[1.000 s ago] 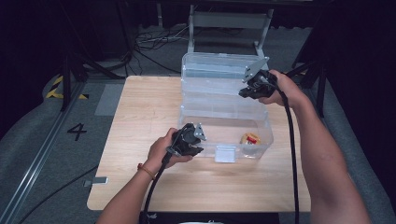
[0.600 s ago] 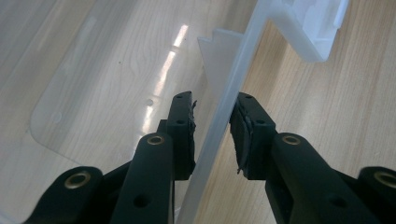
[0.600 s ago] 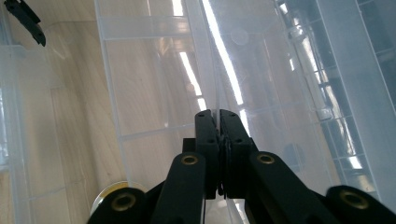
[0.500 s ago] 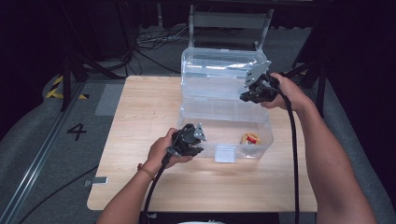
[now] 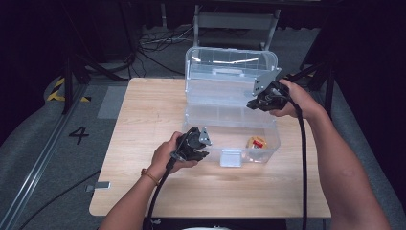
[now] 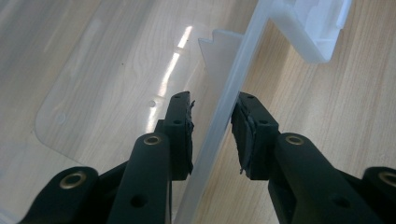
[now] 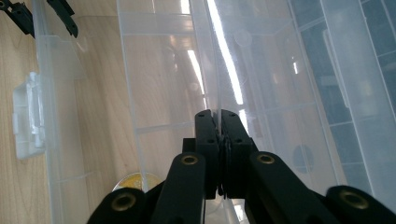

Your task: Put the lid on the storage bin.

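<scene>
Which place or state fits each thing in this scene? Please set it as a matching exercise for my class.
Things:
1 left gripper
2 right gripper
3 yellow round item
4 white latch

Places or states:
a shut on the edge of the raised lid
b on the outside of the clear box, on its front wall
c jaws apart, astride the front wall
d inside the box, on its floor

Pairs: 1-c, 2-a, 3-d, 4-b

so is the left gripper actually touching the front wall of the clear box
Apart. In the left gripper view the box wall runs between the left gripper jaws, with a visible gap on each side.
</scene>
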A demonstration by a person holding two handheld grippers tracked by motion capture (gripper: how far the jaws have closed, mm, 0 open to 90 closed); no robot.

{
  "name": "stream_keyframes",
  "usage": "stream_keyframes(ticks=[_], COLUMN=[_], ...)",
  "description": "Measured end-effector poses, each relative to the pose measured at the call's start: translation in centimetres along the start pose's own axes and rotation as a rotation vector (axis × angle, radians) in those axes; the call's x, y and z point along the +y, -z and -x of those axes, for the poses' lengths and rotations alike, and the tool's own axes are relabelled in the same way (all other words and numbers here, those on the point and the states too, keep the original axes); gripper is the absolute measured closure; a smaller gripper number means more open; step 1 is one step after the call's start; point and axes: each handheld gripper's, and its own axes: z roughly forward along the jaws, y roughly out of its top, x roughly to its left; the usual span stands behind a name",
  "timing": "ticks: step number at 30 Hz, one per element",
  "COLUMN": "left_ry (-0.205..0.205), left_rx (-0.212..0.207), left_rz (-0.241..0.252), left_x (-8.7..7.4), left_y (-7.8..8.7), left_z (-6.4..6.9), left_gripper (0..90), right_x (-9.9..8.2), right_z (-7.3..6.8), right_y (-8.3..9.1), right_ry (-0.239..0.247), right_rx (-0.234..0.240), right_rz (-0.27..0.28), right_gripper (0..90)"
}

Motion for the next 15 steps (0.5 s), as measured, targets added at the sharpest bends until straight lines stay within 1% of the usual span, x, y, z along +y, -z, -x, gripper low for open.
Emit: stream_keyframes(ticks=[4, 6, 7, 10, 11, 12, 14, 15], left_ry=[0.003, 0.003, 0.001, 0.002, 0.005, 0.0, 0.027, 0.019], left_rx=[0.006, 0.008, 0.011, 0.014, 0.015, 0.018, 0.019, 0.03], left_rz=[0.0, 0.001, 0.001, 0.004, 0.005, 0.011, 0.026, 0.039], left_x=[0.0, 0.0, 0.0, 0.0, 0.0, 0.0, -0.1, -0.1], left_y=[0.0, 0.0, 0.0, 0.0, 0.0, 0.0, 0.0, 0.0], left_z=[0.1, 0.1, 0.1, 0.2, 0.2, 0.2, 0.3, 0.4], left_gripper=[68.0, 67.6, 67.4, 67.1, 66.8, 66.5, 65.5, 64.6], right_x=[-0.3, -0.3, -0.6, -0.8, -0.9, -0.9, -1.1, -1.2], right_z=[-0.2, -0.2, -0.3, -0.4, -0.5, -0.6, -1.0, -1.2], right_y=[0.1, 0.1, 0.2, 0.2, 0.2, 0.3, 0.4, 0.4], right_ry=[0.006, 0.002, -0.004, -0.007, -0.003, -0.012, -0.002, -0.006], right_rx=[0.011, 0.013, 0.015, 0.016, 0.013, 0.009, -0.011, -0.024], right_rz=[0.014, 0.021, 0.039, 0.05, 0.051, 0.053, 0.053, 0.053], right_gripper=[87.6, 87.6, 87.5, 87.5, 87.5, 87.5, 86.9, 86.3])
